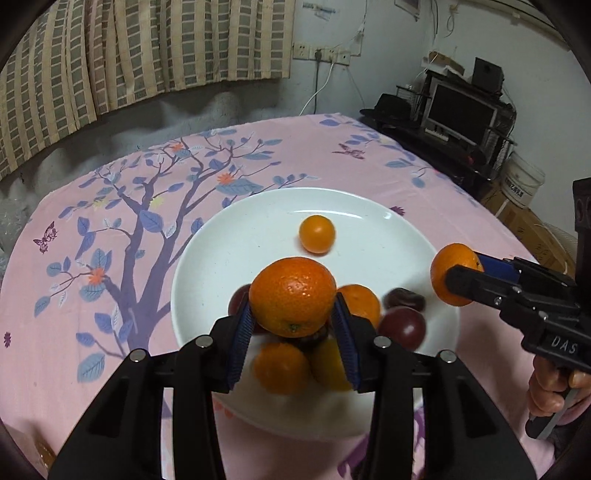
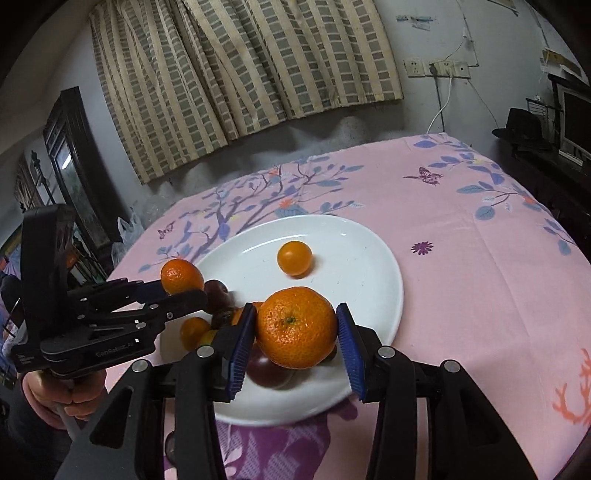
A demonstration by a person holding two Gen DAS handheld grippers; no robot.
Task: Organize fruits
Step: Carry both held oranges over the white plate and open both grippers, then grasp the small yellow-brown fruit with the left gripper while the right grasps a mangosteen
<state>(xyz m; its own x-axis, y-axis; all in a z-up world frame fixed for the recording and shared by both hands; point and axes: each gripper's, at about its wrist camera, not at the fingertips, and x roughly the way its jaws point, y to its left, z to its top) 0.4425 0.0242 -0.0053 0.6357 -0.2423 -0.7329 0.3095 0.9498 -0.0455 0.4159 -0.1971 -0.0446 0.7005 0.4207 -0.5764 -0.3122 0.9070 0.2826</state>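
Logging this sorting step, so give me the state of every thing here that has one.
left tool: shut on a mandarin, lifted
right tool: shut on another mandarin, lifted
white plate: on the cloth, holds loose fruit
small orange fruit: alone on the plate

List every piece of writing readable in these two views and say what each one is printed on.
"DAS": white letters on the body of the right gripper, seen from the left wrist.
"GenRobot.AI", faint: side of the left gripper, seen from the right wrist.
Dark print on the white bucket: too blurred to read.
Papers on the wall: too small to read.
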